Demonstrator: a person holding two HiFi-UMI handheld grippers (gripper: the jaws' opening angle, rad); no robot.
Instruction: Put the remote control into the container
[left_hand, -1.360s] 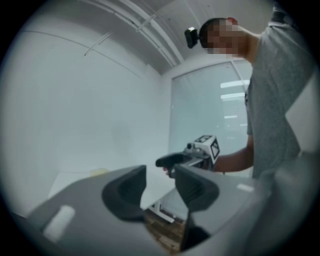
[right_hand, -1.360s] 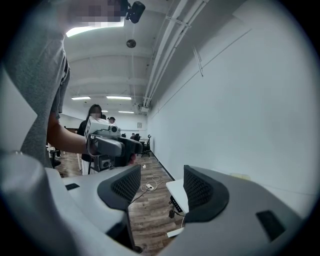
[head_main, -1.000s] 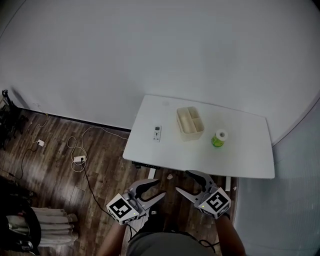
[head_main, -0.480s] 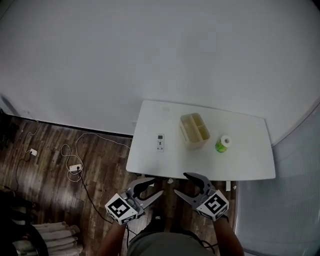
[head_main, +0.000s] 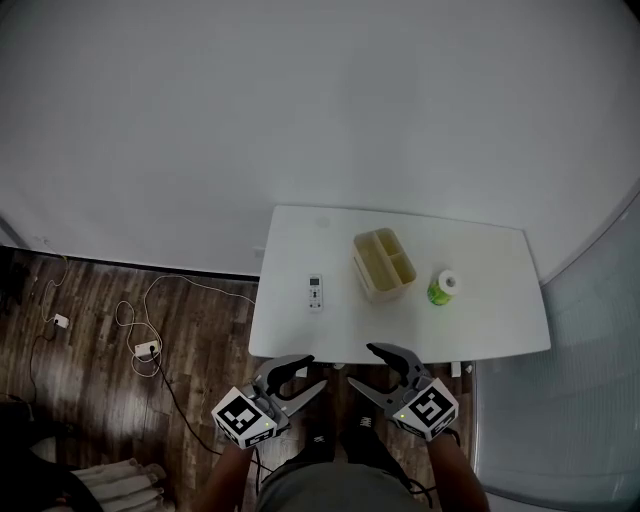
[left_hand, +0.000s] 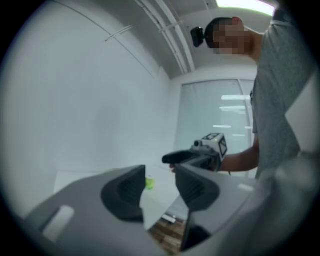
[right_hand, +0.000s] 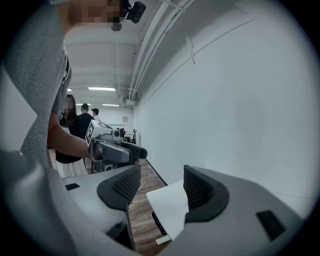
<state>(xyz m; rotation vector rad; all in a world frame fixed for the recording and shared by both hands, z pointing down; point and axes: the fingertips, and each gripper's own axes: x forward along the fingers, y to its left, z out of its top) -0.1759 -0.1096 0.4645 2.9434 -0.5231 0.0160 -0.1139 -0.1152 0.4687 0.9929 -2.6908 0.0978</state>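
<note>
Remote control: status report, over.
Left claw and right claw open, empty, short of table. Remote control flat on table, left of container, untouched. Nothing in the way.

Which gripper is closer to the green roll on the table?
Right. The right gripper hangs off the near edge of the table, the green roll ahead and to its right. The left gripper, jaws just opening slightly with nothing between, is farther left, beyond the right one.

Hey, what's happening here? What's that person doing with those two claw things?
A person stands in front of a white table, holding a left gripper and a right gripper, both empty with jaws apart, short of the table. On it lie a remote control, a beige container and a green roll, all untouched.
</note>
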